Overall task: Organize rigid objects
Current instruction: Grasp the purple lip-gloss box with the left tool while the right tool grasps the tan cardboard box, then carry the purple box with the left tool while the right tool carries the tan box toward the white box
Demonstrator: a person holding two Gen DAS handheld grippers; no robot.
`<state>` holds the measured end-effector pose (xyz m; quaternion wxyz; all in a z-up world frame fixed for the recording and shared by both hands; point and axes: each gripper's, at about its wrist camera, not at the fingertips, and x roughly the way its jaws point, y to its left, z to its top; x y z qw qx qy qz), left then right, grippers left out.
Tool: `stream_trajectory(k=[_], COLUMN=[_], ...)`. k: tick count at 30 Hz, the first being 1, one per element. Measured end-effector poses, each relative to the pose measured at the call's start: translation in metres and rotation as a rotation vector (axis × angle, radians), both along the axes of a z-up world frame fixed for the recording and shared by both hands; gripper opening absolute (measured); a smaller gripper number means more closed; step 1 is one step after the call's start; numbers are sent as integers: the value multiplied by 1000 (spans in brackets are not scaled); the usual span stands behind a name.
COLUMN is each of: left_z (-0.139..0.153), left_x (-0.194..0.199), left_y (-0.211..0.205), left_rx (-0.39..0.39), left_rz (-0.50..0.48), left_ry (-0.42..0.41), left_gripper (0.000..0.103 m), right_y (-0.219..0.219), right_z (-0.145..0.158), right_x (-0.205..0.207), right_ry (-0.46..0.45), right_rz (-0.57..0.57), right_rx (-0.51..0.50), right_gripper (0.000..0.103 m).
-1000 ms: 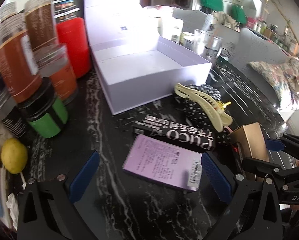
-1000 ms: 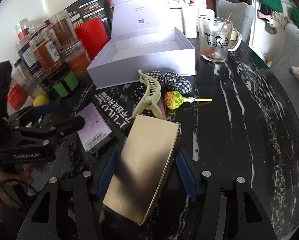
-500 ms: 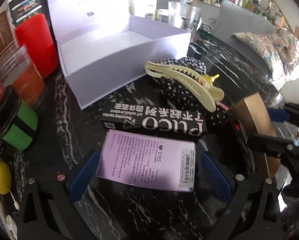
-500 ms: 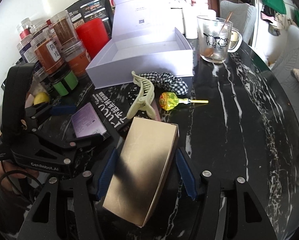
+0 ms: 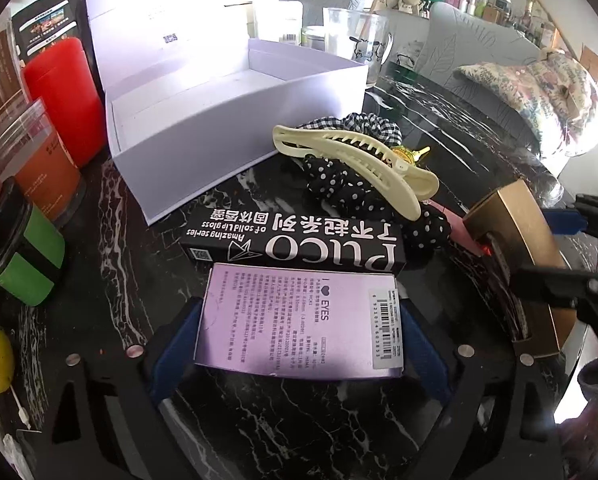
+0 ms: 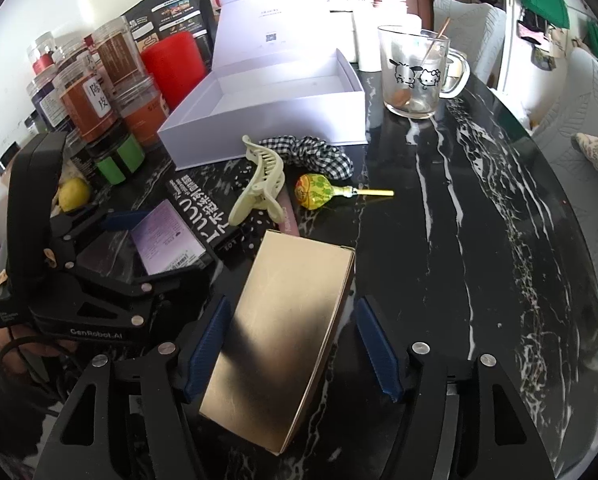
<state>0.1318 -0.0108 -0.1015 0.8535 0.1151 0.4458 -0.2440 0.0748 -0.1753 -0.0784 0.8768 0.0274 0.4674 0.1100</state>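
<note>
Left gripper (image 5: 299, 336) straddling purple box (image 5: 299, 324): jaws closing, box between the blue pads (image 5: 175, 352), both pads right at the box's short ends. Contact likely not made yet; hard to call from the fisheye edge. Box flat on the black marble table (image 6: 479, 200), long axis running pad to pad, so the grip lands across its length, wide stance. Black Puco box (image 5: 295, 246) lies just beyond, parallel and about touching the purple box's far edge; risk of nudging it on the squeeze.

Right gripper (image 6: 293, 340) over gold box (image 6: 287, 332): jaws opening, box between the pads but no press visible, clear gap on the right side, left pad close. Gold box long axis along the fingers, pointing away toward the clip (image 6: 261, 184) and lollipop (image 6: 319, 192). Looks set down or not yet gripped, can't tell which.

White box (image 6: 267, 120) open and empty, beyond the clutter, up and slightly left of both grippers. Left gripper nearer to it. Probable next step: clamp purple box, lift over Puco box and clip, drop into white box. Scrunchie (image 6: 311, 152) and clip sit in the straight path, so lift needs clearance.
</note>
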Motion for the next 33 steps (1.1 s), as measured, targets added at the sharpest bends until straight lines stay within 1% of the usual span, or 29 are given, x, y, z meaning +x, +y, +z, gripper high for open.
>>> stream_trajectory(k=[3, 7, 15, 17, 18, 20, 22, 25, 29, 33], left_z=[1, 3, 18, 22, 23, 26, 29, 34, 40, 51], left_x=[-1, -2, -10, -13, -14, -15, -18, -23, -27, -32], left_y=[1, 7, 17, 19, 20, 23, 25, 28, 31, 34], left_rx=[1, -19, -52, -62, -72, -91, -83, -58, -53, -63], left_rz=[10, 31, 90, 102, 105, 118, 130, 138, 151, 163], left_ry=[9, 23, -12, -13, -9, -1, -13, -41, -53, -75], left_gripper=[94, 94, 94, 94, 94, 94, 94, 94, 94, 94], right_y=[2, -1, 1, 2, 2, 4, 5, 4, -1, 1], right_z=[-4, -7, -11, -11, -11, -10, -9, -5, 2, 12], right_x=[-3, -7, -13, -14, -15, -16, -17, -20, -24, -28], right_ry=[16, 33, 47, 44, 44, 34, 19, -12, -51, -73], right_rz=[6, -6, -7, -1, 1, -9, -15, -24, -45, -40], right_rx=[-11, -2, -8, 5, 15, 4, -3, -9, 6, 9], right_gripper=[70, 71, 71, 66, 60, 57, 51, 45, 44, 44])
